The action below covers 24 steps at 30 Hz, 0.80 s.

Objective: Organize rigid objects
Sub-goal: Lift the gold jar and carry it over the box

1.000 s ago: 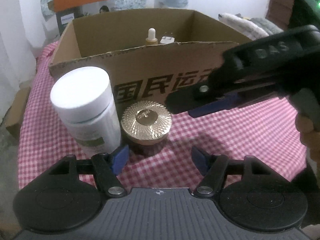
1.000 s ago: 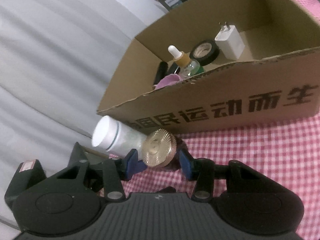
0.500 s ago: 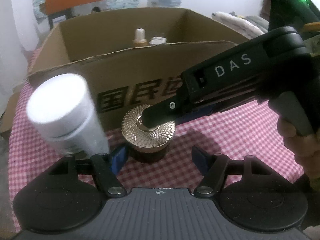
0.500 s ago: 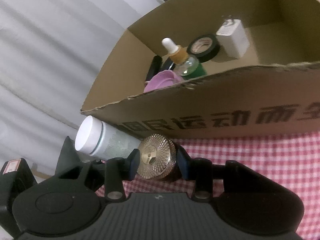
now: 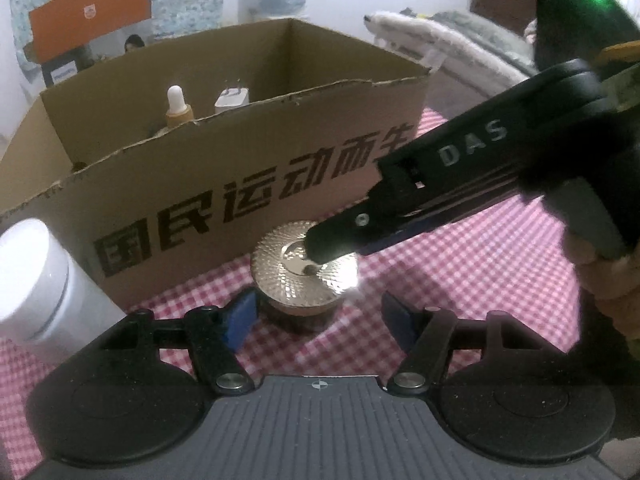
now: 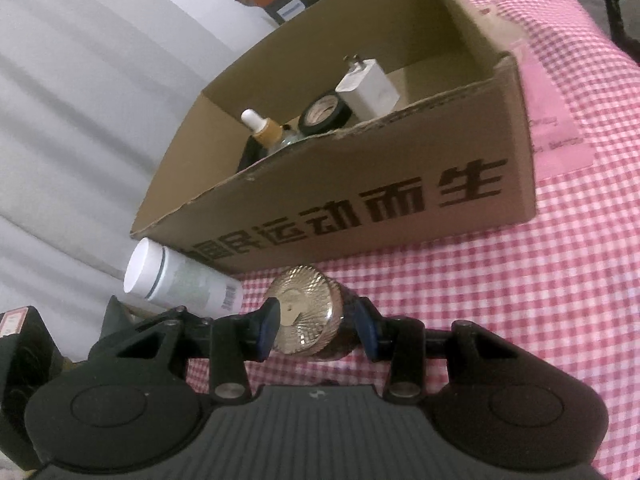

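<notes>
Covering the table, a pink checked cloth [image 6: 520, 280] meets pale curtains [image 6: 80, 120].

Right gripper [image 6: 316, 328] clamped; left gripper [image 5: 316, 320] agape

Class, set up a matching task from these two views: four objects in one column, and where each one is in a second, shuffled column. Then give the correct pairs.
Column 1
1. gold-lidded jar
2. white bottle
3. white charger plug
4. black tape roll

Column 2
A. inside the cardboard box, next to the dropper bottle
B. on the checked cloth, outside the box near its left end
C. between the right tool's fingers
D. inside the box, nearest its right end

Pairs: 1-C, 2-B, 3-D, 4-A
</notes>
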{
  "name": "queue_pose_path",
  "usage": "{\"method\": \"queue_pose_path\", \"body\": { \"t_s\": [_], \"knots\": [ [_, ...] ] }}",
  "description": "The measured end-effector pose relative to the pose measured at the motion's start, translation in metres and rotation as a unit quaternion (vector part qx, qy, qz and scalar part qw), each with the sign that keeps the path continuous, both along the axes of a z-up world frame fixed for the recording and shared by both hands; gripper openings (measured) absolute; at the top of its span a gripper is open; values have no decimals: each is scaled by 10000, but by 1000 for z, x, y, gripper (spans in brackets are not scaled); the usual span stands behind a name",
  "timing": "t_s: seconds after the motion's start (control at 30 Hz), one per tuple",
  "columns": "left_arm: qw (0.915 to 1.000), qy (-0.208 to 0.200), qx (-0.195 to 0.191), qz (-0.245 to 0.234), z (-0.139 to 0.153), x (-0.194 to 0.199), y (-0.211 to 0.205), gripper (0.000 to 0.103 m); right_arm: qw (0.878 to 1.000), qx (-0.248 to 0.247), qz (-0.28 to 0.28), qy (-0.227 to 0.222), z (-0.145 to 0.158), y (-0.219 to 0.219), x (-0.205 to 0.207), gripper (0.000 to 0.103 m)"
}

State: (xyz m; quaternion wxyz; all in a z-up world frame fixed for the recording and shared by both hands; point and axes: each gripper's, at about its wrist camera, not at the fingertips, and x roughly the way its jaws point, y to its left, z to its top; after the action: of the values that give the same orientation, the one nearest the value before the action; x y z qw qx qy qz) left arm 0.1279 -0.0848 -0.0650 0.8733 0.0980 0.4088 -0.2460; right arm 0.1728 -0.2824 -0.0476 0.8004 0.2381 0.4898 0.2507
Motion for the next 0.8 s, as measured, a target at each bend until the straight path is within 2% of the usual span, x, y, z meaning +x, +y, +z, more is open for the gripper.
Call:
{"method": "queue_pose_path", "body": {
  "t_s": [0.33,0.47,0.8],
  "knots": [
    [9998,60,190,87,-5,15,-6,61,9999,5,81,73,-7,7,6,45],
    [9996,76,244,111,-8,19,-10,56,9999,88,80,95,-11,8,7,45],
    [9996,71,211,176,-10,20,-13,55,9998,126,110,74,-12,8,8,45]
  ]
}}
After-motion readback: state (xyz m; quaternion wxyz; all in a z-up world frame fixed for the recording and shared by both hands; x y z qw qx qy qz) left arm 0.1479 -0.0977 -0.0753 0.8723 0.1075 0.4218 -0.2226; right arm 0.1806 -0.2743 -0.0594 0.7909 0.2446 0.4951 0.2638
